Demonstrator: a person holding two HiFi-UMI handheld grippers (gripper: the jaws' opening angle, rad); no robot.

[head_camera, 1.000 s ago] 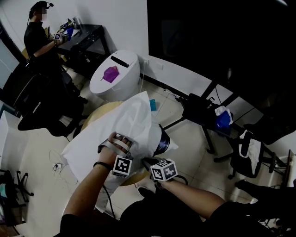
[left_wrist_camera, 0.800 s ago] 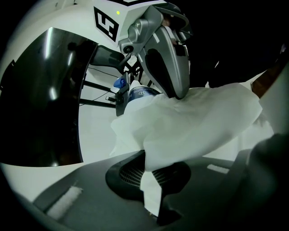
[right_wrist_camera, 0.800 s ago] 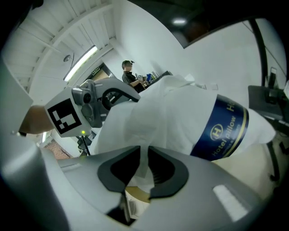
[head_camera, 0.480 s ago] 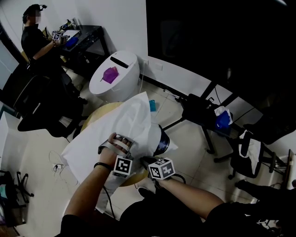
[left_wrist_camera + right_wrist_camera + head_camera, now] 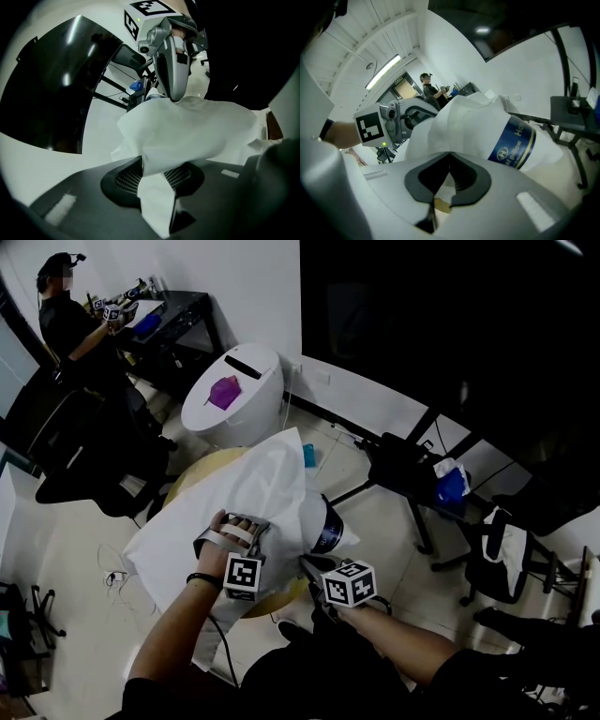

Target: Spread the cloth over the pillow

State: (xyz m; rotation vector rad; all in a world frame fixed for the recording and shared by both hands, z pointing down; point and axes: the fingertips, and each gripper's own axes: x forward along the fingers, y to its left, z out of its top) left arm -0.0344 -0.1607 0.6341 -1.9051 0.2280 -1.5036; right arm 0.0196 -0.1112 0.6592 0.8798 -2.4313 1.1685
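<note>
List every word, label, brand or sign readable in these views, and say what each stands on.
"Ho": large pale letters on the blue band around the pillow; the rest curves out of sight.
"...el pillow": small print beside a round H logo on the same band; its first letters are unclear.
Sign above the far doorway: too small to read.
Nothing else is legible.

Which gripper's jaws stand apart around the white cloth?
The left gripper: the cloth hangs between its jaws, which have just been opening; the right gripper is shut.

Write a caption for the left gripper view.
The white cloth hangs between the left tongs, just opening; the right tongs grip its far edge.
</note>
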